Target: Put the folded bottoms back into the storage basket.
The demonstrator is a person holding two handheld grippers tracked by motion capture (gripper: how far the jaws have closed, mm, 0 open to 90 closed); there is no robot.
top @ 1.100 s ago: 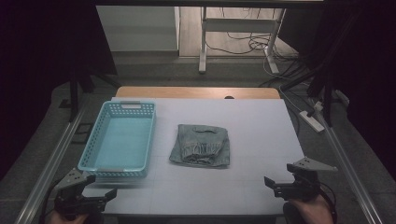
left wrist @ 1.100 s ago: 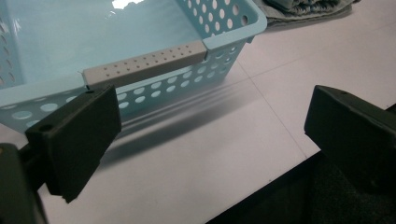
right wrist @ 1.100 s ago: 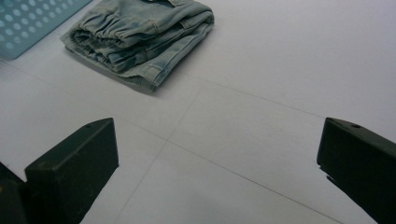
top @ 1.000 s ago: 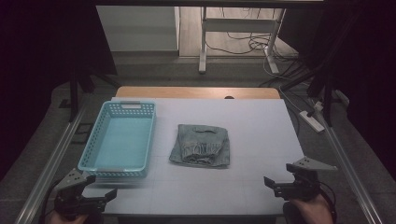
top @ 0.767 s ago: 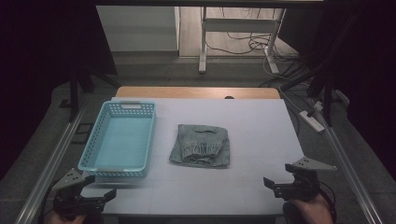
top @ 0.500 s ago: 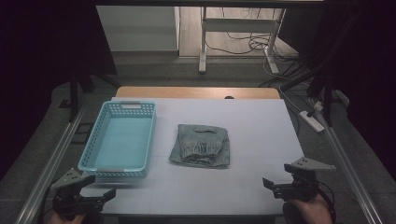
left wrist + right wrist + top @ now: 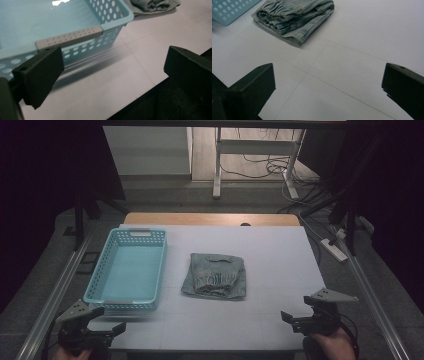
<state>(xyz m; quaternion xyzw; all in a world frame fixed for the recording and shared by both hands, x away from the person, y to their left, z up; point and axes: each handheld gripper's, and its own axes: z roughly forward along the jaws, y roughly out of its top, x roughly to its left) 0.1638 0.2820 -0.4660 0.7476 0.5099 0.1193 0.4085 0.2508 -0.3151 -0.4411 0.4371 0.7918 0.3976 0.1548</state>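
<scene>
Barely anything has shifted: both the left gripper (image 7: pixel 119 329) and right gripper (image 7: pixel 285 317) hover wide-jawed at six o'clock. Folded jeans (image 7: pixel 215 275) lie mid-table, three o'clock of the basket (image 7: pixel 98 290) (soft, floppy); pinch the thick folded edge.

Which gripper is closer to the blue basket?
The left gripper, just before the basket at its near end; the right gripper is across the table.

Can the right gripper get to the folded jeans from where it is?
Probably yes. The right gripper is open, and only bare table lies between it and the folded jeans.
</scene>
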